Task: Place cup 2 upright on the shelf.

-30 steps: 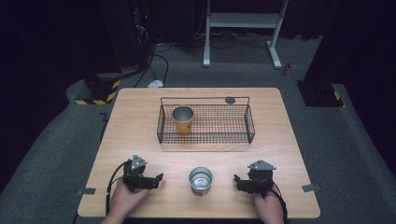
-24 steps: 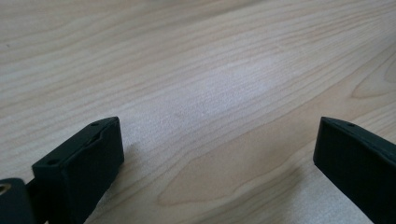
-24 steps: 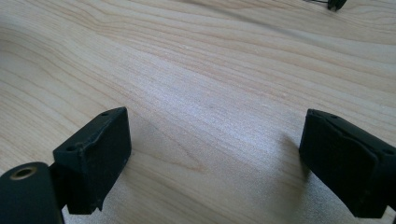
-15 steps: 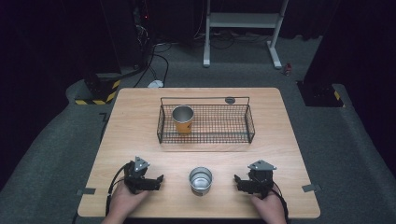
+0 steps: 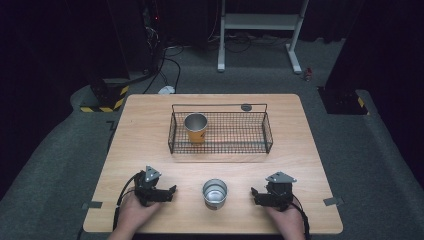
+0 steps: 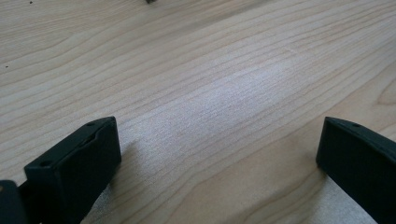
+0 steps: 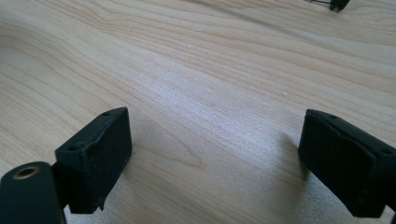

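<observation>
High view: left gripper (image 5: 169,190) and right gripper (image 5: 256,194) rest on table (image 5: 150,125), fingers spread, empty, flanking steel cup (image 5: 215,193); left fingers just opened. Basket (image 5: 267,131) holds, seemingly, an orange cup (image 5: 195,127).

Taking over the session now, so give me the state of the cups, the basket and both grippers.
Metal cup: upright on the table, between the grippers, untouched.
Orange cup: upright inside the basket, at its left end.
Wire basket: on the table, nothing else in it.
Left gripper: jaws wide, just been opening, nothing between them, resting low on the wood.
Right gripper: jaws wide, holding nothing.
</observation>
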